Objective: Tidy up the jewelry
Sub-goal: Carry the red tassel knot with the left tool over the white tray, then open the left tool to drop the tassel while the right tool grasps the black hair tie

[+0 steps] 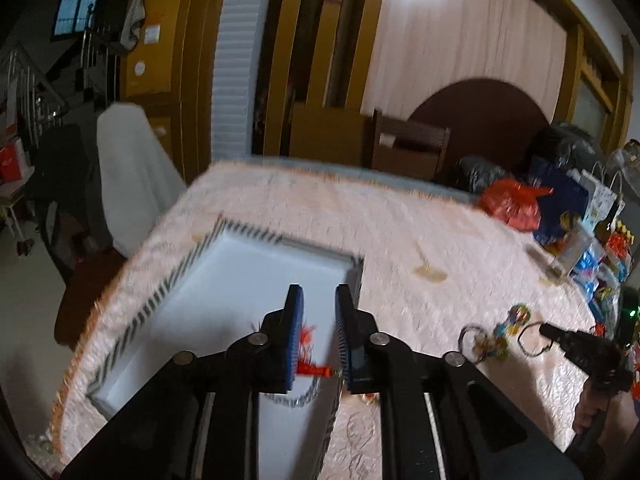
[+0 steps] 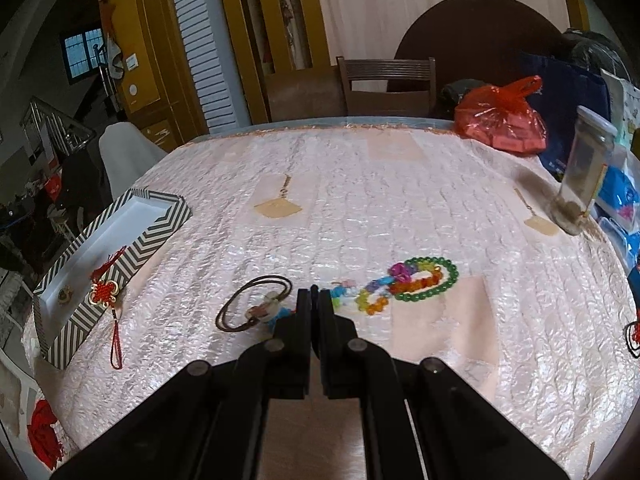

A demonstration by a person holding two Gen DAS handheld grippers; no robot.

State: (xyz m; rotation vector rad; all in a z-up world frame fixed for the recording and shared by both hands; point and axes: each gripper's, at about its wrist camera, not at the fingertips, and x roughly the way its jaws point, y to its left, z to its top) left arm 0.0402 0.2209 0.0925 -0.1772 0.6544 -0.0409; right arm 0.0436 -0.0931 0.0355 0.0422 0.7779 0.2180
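Note:
A white tray with a black-and-white zigzag rim (image 2: 160, 216) stands at the table's left edge. A red Chinese-knot charm (image 2: 105, 290) lies draped over its near rim, the cord trailing onto the cloth. A small gold piece (image 2: 65, 294) rests inside. My left gripper (image 1: 320, 290) hovers over the tray (image 1: 176, 276), jaws apart, with the red charm (image 1: 316, 370) showing in the gap, untouched by the pads. My right gripper (image 2: 316, 290) is shut and empty, just short of a brown cord necklace (image 2: 256, 304) and bright bead bracelets (image 2: 400, 280). Its black tip (image 1: 552, 332) appears in the left wrist view.
A red plastic bag (image 2: 500, 120), a lidded jar (image 2: 584, 176) and blue packets crowd the table's right side. A wooden chair (image 2: 386, 80) stands behind the far edge. Another red charm (image 2: 632, 332) lies at the right edge. A pale quilted cloth (image 2: 360, 200) covers the table.

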